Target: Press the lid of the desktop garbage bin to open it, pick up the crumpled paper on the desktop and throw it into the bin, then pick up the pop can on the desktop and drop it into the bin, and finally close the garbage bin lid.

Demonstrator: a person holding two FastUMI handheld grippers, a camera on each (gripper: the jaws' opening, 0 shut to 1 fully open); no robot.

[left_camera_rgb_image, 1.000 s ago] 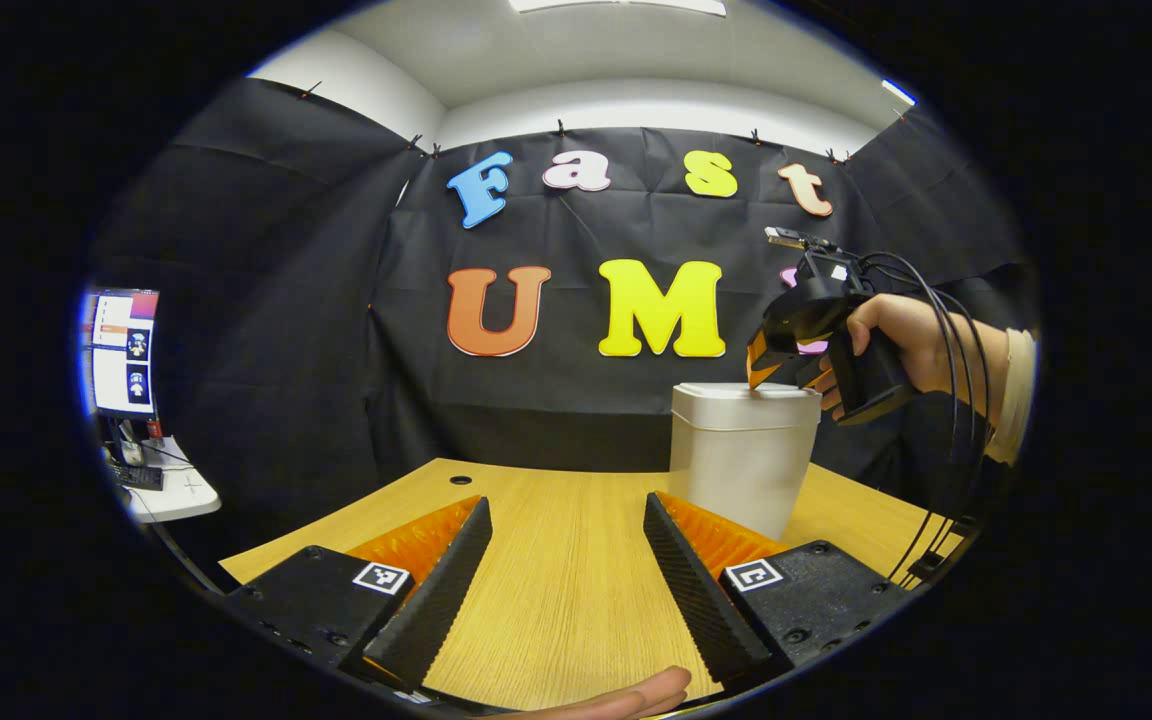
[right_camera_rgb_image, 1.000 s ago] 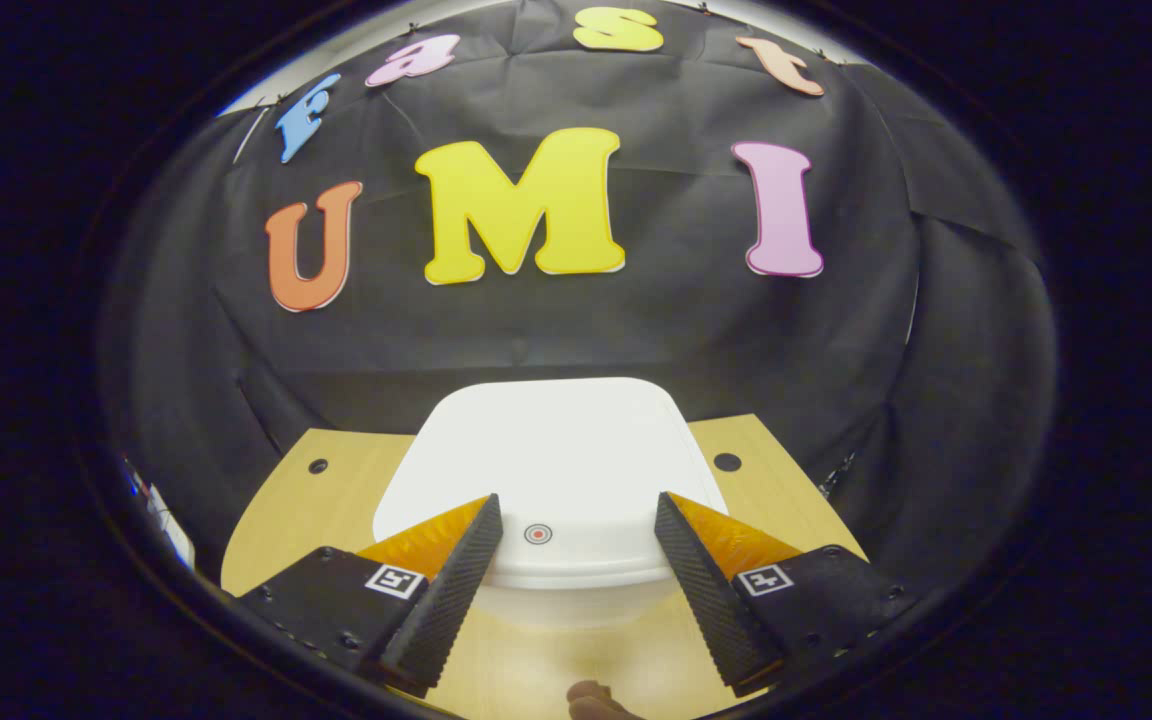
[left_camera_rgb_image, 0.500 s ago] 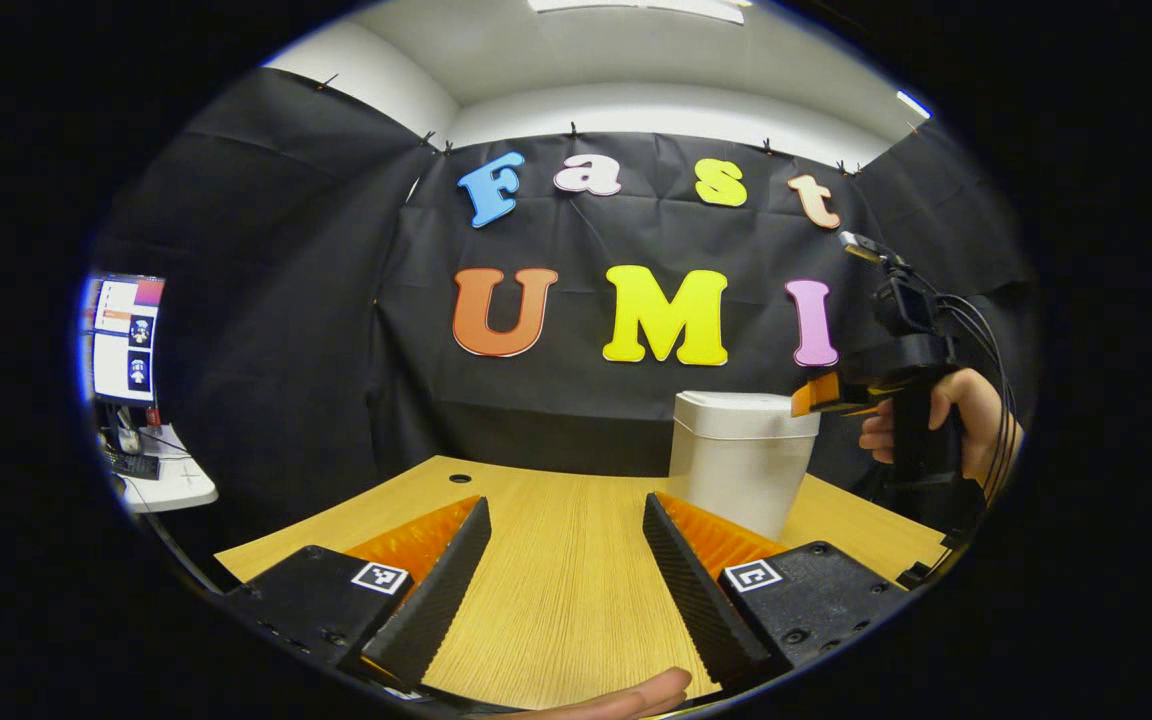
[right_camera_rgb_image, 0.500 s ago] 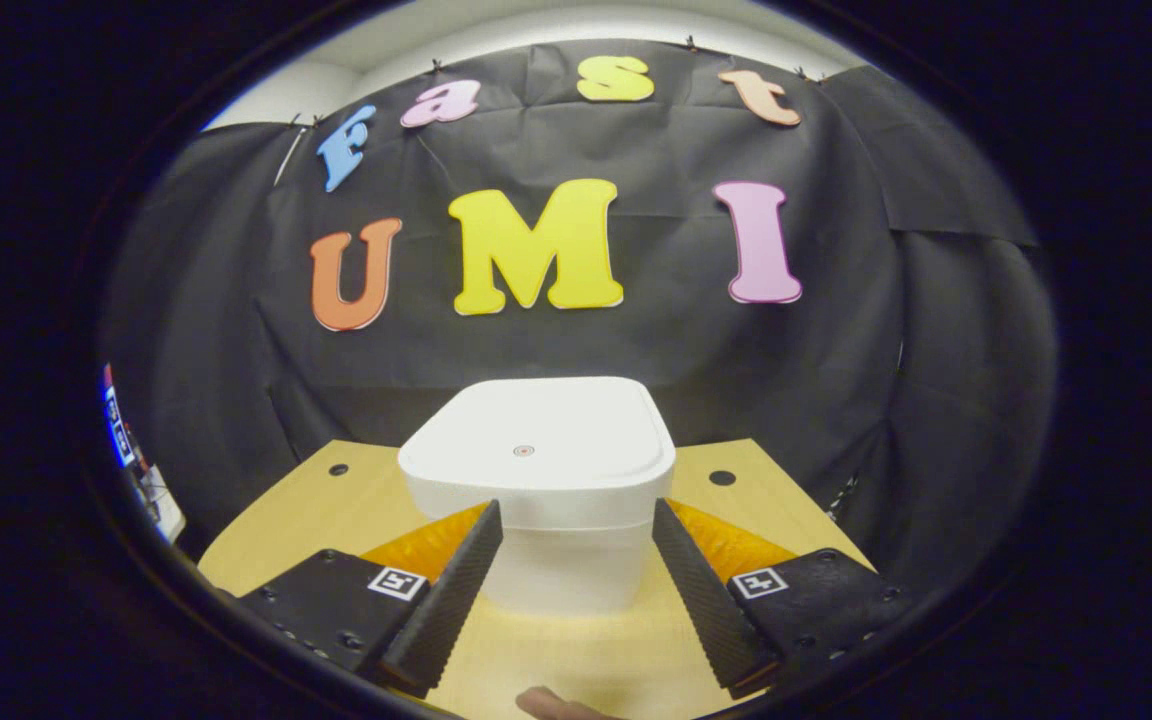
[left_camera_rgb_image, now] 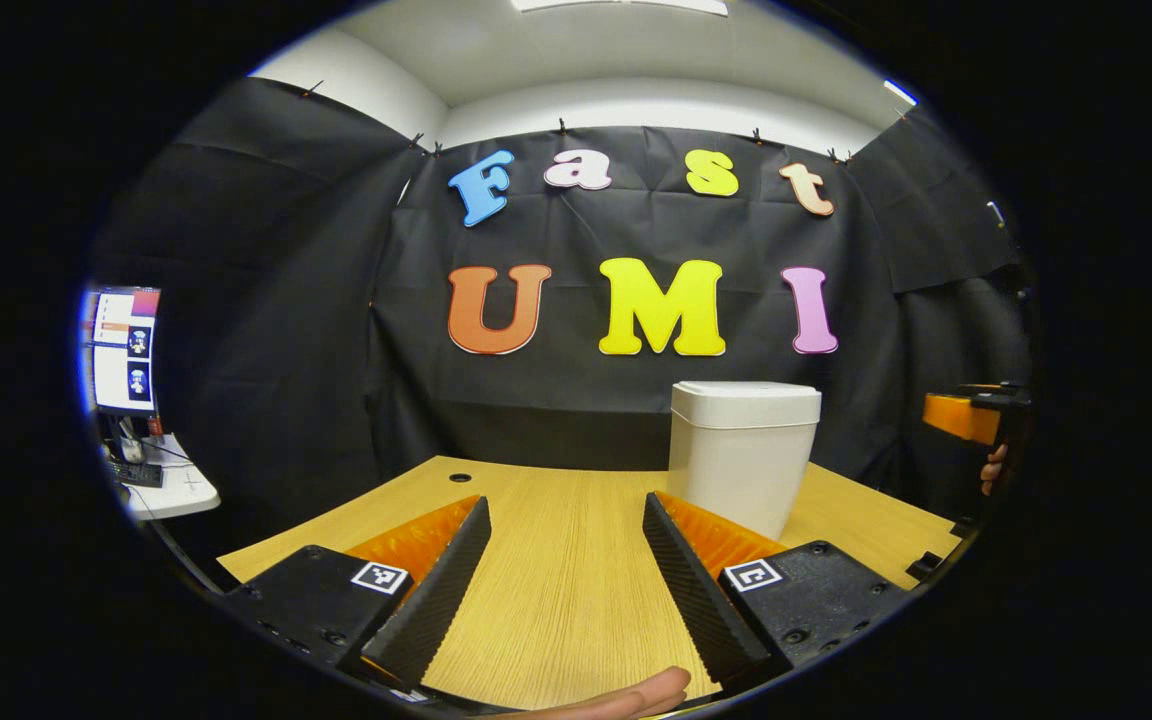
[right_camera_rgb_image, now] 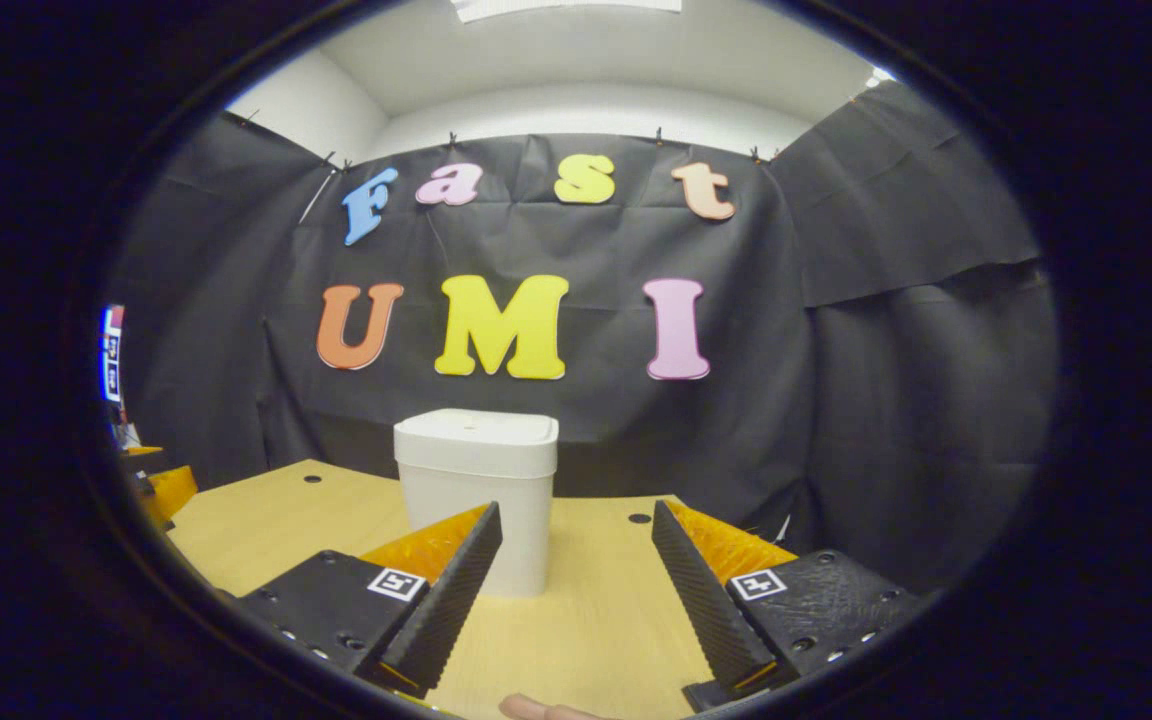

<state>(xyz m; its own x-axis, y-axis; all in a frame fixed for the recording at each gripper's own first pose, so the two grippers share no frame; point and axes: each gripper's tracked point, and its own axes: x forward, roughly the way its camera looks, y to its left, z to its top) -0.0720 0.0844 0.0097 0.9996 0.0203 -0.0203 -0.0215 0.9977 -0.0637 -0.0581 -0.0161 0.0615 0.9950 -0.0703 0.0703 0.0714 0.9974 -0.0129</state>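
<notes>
on the light wooden desktop stood the white square plastic garbage bin, its lid down. the left gripper hovered low over bare wood, fingers spread wide, holding nothing. the right gripper hung well short of the bin, fingers equally wide apart and empty.

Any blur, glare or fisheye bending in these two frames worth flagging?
Left gripper view: sharp, no glare; table edge bows, bin leans slightly. Right gripper view: equally sharp; bin evenly lit, soft shadow at its base, wall folds curve outward.
</notes>
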